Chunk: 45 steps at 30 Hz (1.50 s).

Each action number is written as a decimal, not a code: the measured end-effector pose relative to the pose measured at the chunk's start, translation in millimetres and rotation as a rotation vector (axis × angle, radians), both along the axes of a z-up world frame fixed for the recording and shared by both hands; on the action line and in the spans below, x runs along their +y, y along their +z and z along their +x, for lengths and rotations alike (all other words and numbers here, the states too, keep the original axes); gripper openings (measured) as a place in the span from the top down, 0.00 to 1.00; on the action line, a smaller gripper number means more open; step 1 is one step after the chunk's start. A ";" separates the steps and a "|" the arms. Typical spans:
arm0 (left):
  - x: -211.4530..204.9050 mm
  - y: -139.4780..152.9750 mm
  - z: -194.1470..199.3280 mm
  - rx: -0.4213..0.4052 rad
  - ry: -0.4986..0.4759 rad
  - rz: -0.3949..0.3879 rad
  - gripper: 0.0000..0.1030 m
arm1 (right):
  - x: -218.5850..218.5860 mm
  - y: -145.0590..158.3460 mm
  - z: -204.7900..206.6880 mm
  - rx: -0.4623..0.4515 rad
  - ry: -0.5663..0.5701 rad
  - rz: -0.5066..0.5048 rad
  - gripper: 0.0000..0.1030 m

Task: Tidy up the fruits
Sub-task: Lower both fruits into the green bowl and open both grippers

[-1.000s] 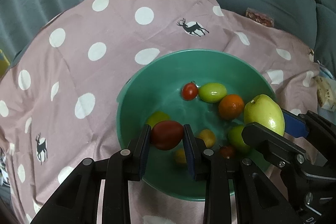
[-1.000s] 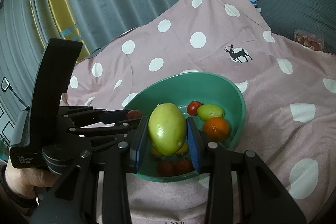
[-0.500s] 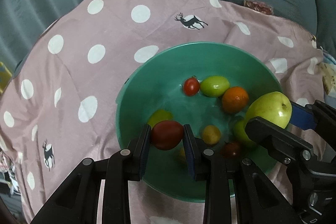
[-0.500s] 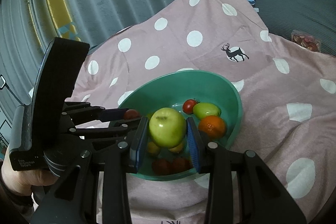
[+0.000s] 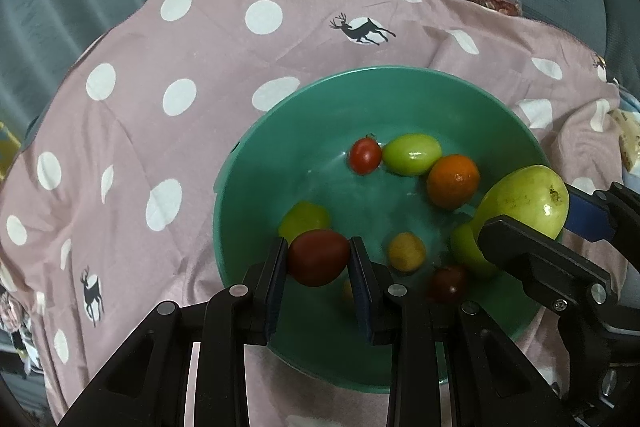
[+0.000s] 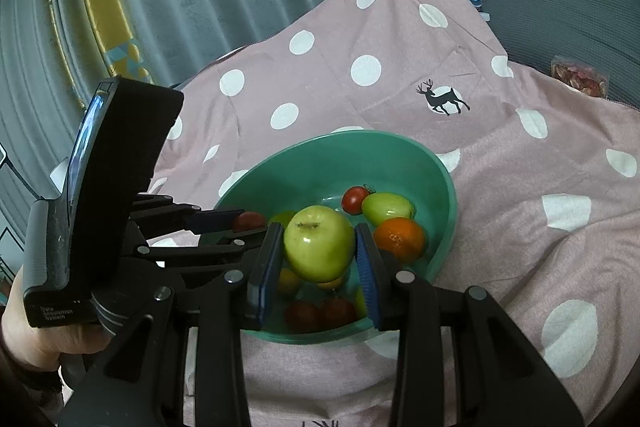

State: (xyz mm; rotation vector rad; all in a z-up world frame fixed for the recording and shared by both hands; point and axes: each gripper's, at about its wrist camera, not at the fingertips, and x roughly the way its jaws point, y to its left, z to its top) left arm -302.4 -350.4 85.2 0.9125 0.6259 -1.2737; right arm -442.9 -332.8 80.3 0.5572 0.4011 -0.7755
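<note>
Two grippers over a green bowl, each holding one fruit

Low centre of the left view, the left gripper (image 5: 319, 263) clamps one dark red tomato (image 5: 318, 257); at right, the right gripper (image 6: 319, 251) clamps one green apple (image 6: 319, 247) between its blue fingers (image 6: 266, 263). Beyond, the bowl (image 5: 256, 163) holds one orange (image 5: 453, 181), one green tomato (image 5: 412, 153) and one small red tomato (image 5: 365, 155), on a polka-dot pink cloth (image 5: 160, 67)
</note>
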 end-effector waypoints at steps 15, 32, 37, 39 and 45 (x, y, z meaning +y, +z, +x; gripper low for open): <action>-1.9 -5.6 1.4 0.005 0.001 0.021 0.70 | -3.0 -1.2 0.8 0.012 -0.003 0.013 0.64; -2.1 -11.1 -0.8 -0.016 -0.003 0.044 0.70 | -4.1 -3.2 1.6 0.017 -0.001 0.020 0.63; -2.4 -11.5 -1.0 -0.022 -0.002 0.050 0.70 | -4.3 -3.9 2.2 0.018 0.000 0.023 0.63; -2.3 -11.7 -1.1 -0.023 -0.002 0.051 0.70 | -4.1 -4.5 2.6 0.021 0.002 0.025 0.63; -2.5 -12.7 -1.2 -0.022 0.000 0.053 0.70 | -3.9 -4.8 3.0 0.023 0.004 0.024 0.63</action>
